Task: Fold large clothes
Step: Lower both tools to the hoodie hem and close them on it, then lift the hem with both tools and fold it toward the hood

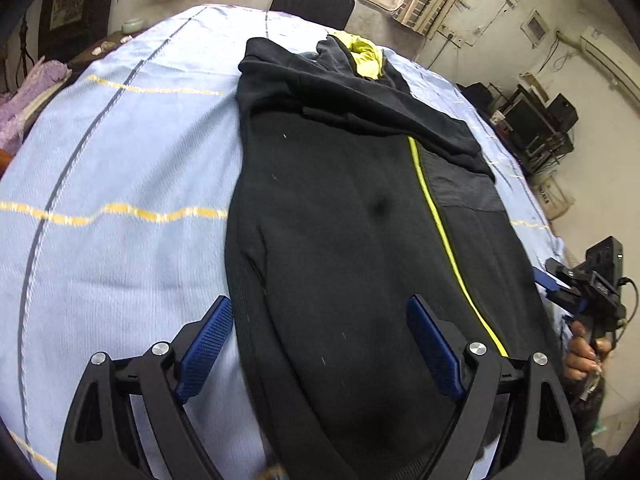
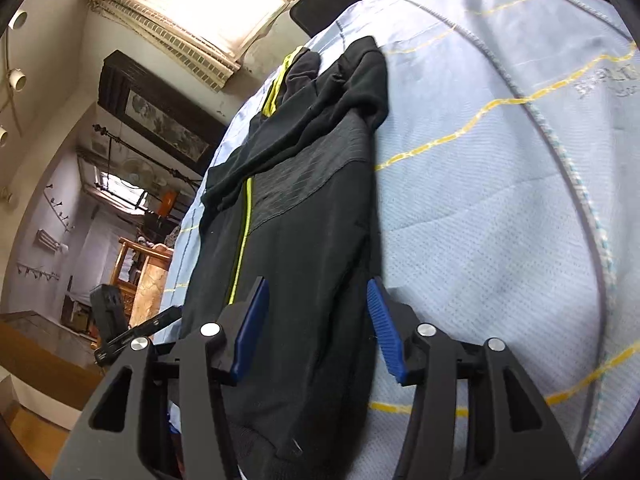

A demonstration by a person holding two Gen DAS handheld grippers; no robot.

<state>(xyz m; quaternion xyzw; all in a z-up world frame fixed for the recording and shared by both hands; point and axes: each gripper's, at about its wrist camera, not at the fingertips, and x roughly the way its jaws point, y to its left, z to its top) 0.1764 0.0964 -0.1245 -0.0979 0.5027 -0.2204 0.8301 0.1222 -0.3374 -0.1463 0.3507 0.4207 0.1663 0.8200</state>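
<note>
A black zip jacket (image 1: 344, 216) with a yellow-green zip line (image 1: 444, 232) and yellow-green hood lining (image 1: 366, 56) lies lengthwise on a light blue cloth (image 1: 120, 168). Both sleeves are folded across its chest. My left gripper (image 1: 320, 344) is open, its fingers straddling the jacket's lower left side near the hem. My right gripper (image 2: 316, 328) is open over the jacket's (image 2: 304, 220) lower right side, above the hem. The right gripper also shows in the left wrist view (image 1: 560, 288) at the jacket's right edge.
The blue cloth (image 2: 500, 200) with yellow stripes covers the whole table. A black chair back (image 1: 312, 2) stands at the far end under a window. Purple fabric (image 1: 28, 96) lies off the far left. Shelves with dark boxes (image 1: 536, 120) stand at right.
</note>
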